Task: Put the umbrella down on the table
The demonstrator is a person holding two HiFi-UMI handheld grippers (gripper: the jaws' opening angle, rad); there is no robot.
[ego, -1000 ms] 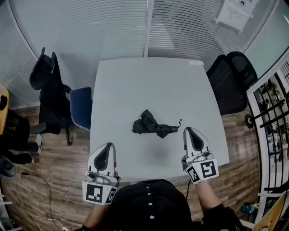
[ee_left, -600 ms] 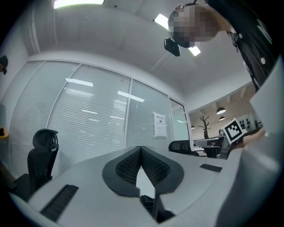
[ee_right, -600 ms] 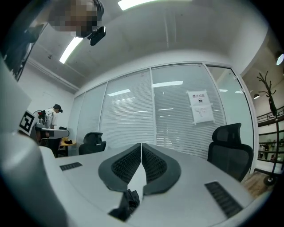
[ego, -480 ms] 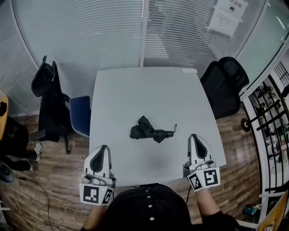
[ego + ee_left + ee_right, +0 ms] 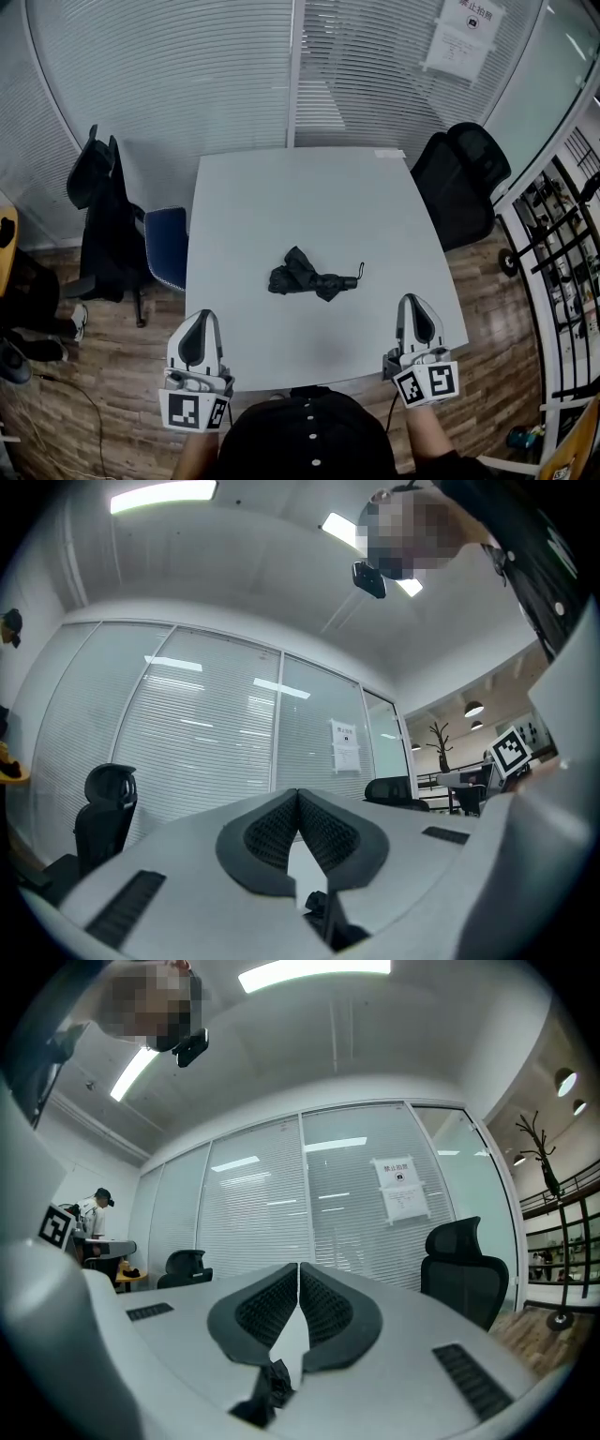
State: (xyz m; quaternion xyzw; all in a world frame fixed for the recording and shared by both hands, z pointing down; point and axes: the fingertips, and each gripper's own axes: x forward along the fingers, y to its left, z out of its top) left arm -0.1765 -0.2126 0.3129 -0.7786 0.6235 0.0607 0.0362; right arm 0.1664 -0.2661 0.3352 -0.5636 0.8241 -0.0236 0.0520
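The umbrella (image 5: 314, 278) lies folded on the table (image 5: 300, 197), a little nearer than the middle. Its crumpled black cloth is bunched to the left, and its handle end points right, where a thin loop curls up. It rests flat on its side and nothing touches it, so by the look of it the setting-down is done. Lying lengthwise across the table and away from every edge, it seems unlikely to roll or slide off.

Both grippers are empty and sit well apart from it, at the table's near edge. The left gripper (image 5: 202, 321) is off the near-left corner, over the wooden floor. The right gripper (image 5: 416, 304) is over the near-right corner. In each gripper view the two dark ribbed pads are pressed together along a thin seam with nothing between them. Both point roughly level towards the far glass wall rather than down at the umbrella. That suits hands drawn clear of a finished job, I would judge, not hands lining up for a grip.

Further out, a black chair (image 5: 98, 202) and a blue chair (image 5: 169, 246) stand at the table's left, and another black chair (image 5: 459, 183) stands at its far right. A paper notice (image 5: 459, 36) hangs on the blinds.
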